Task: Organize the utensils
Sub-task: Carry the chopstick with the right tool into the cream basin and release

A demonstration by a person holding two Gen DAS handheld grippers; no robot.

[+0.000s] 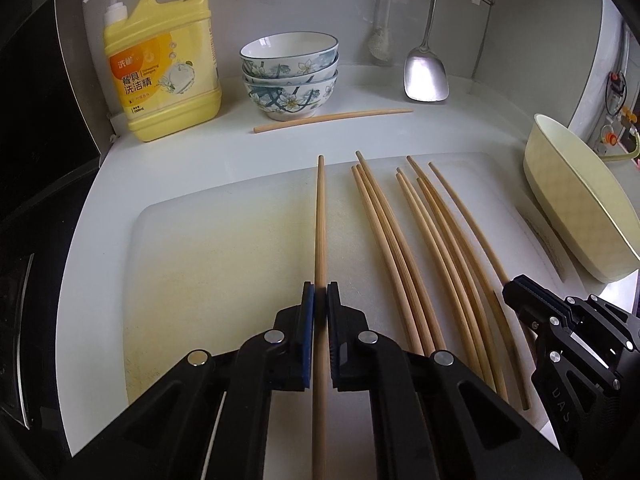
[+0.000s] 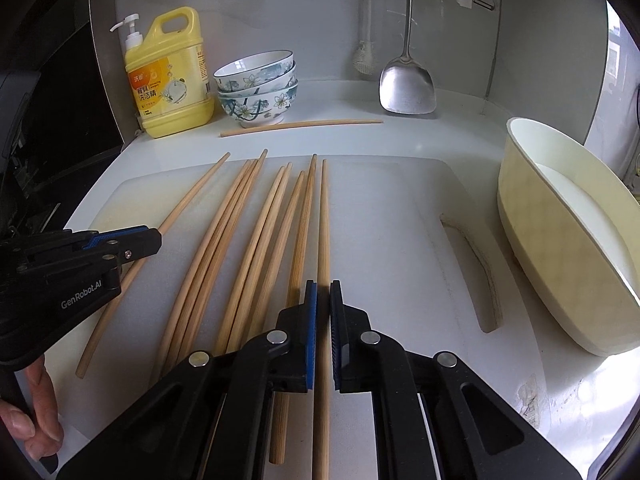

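Your left gripper [image 1: 321, 294] is clamped on the leftmost chopstick [image 1: 320, 216]; your right gripper [image 2: 323, 294] pinches the rightmost chopstick [image 2: 323, 216]. Both are slim, round, pale wood, lying on the white cutting board [image 1: 224, 248]. Eight lie there; a ninth chopstick [image 1: 332, 119] rests far off by three stacked floral bowls [image 1: 290, 76].

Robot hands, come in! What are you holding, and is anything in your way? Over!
Left gripper shut on leftmost chopstick. Right gripper shut on rightmost chopstick. Other chopsticks lie between. Nothing blocking. Over.
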